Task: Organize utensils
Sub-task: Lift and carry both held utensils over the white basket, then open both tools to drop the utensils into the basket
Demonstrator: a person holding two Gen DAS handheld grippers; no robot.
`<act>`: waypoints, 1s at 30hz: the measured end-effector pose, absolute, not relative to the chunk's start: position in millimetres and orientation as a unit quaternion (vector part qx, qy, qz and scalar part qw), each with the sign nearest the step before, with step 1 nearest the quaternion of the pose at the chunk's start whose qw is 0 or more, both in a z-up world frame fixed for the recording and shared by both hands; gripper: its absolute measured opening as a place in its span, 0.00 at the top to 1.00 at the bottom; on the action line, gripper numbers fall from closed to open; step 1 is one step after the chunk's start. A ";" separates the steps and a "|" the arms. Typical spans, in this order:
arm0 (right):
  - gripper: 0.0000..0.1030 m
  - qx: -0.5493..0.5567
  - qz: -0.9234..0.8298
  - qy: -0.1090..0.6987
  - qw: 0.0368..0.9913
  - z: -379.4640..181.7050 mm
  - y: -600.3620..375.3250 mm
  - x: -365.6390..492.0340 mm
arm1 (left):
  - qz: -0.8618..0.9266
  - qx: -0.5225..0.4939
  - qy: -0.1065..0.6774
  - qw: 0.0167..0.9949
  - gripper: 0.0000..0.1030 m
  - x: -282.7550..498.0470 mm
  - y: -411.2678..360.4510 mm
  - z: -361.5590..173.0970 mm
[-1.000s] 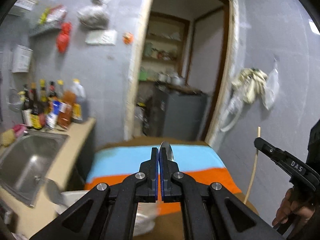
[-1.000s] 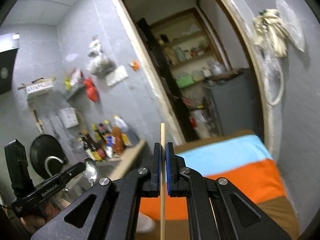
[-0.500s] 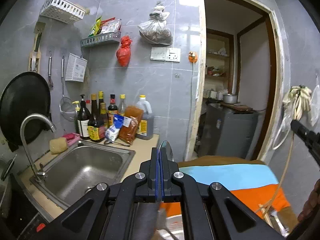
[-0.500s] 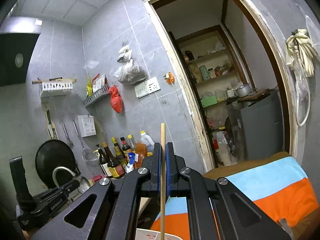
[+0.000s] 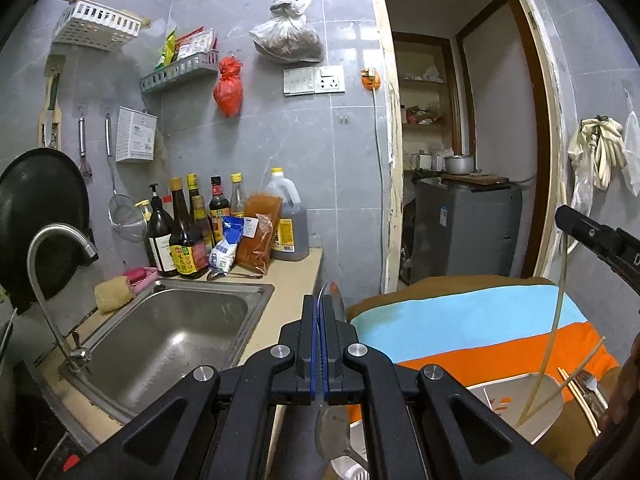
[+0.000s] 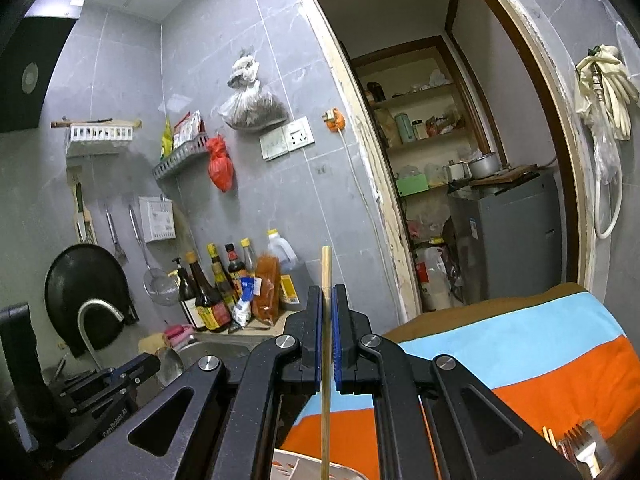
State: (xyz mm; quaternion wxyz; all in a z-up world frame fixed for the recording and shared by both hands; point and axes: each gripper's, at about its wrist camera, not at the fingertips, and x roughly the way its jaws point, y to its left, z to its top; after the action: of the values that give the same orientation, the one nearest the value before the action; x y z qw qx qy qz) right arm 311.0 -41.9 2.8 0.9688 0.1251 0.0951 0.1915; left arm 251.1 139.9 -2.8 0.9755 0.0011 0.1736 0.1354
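Observation:
My left gripper [image 5: 320,312] is shut on a metal spoon [image 5: 334,300]; its bowl sticks up past the fingertips and the handle hangs below. My right gripper [image 6: 327,300] is shut on a wooden chopstick [image 6: 326,360] held upright. In the left wrist view that chopstick [image 5: 554,332] runs down into a white utensil holder [image 5: 516,400], where another chopstick [image 5: 576,368] leans. The holder's rim [image 6: 304,470] shows at the bottom of the right wrist view. A fork [image 6: 586,448] and chopsticks [image 5: 580,396] lie on the striped cloth to the right.
A steel sink [image 5: 172,332] with a tap [image 5: 52,264] lies to the left, with sauce bottles [image 5: 192,232] behind it on the counter. The blue and orange striped cloth [image 5: 460,328] covers a table to the right. A doorway with a grey fridge [image 5: 464,224] is behind.
Both views have swung left and down; the sink, tap and utensil holder came into view. Both grippers stay shut on the spoon and the chopstick, whose tip now reaches into the holder.

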 end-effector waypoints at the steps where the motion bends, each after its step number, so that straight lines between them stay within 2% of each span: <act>1: 0.96 0.124 0.191 0.098 0.969 1.0 -41.5 311.4 | 0.133 0.001 0.175 0.976 0.98 252.3 139.5 -3.8; 12: 0.93 0.130 0.199 0.135 0.962 -6.6 -49.1 309.7 | 0.070 -0.036 0.224 0.971 0.96 258.3 142.2 -12.4; 16: 0.69 0.137 0.203 0.140 0.959 -4.7 -57.4 303.0 | 0.043 -0.073 0.239 0.967 0.95 255.0 148.0 -10.0; 18: 0.69 0.138 0.202 0.139 0.959 -0.9 -63.2 297.5 | 0.032 -0.089 0.245 0.965 0.91 253.4 149.7 -7.8; 19: 0.68 0.138 0.201 0.139 0.960 2.0 -66.1 294.6 | 0.028 -0.096 0.246 0.964 0.86 251.9 149.7 -6.1; 21: 0.57 0.137 0.197 0.135 0.961 8.5 -74.7 287.2 | 0.015 -0.109 0.244 0.964 0.77 248.5 147.7 -0.4; 22: 0.47 0.135 0.193 0.130 0.963 12.5 -80.6 282.2 | 0.008 -0.113 0.241 0.964 0.71 246.5 145.7 3.2; 23: 0.43 0.132 0.189 0.126 0.965 16.5 -86.7 277.1 | 0.002 -0.115 0.238 0.964 0.65 245.2 143.1 6.8; 25: 0.41 0.126 0.181 0.121 0.968 24.0 -97.8 270.0 | -0.007 -0.116 0.230 0.966 0.55 241.7 135.8 14.0; 28: 0.28 0.119 0.163 0.112 0.973 34.3 -117.4 257.5 | -0.021 -0.118 0.217 0.969 0.45 237.3 121.4 24.8; 30: 0.24 0.112 0.151 0.106 0.976 41.7 -129.6 250.6 | -0.028 -0.115 0.209 0.971 0.39 235.2 110.6 31.0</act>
State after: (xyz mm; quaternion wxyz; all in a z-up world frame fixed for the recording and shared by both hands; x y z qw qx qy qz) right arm 250.6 -129.6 41.7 0.9764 0.1124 0.1062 0.1510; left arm 235.2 110.6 31.0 0.9708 -0.1154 0.2086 -0.0278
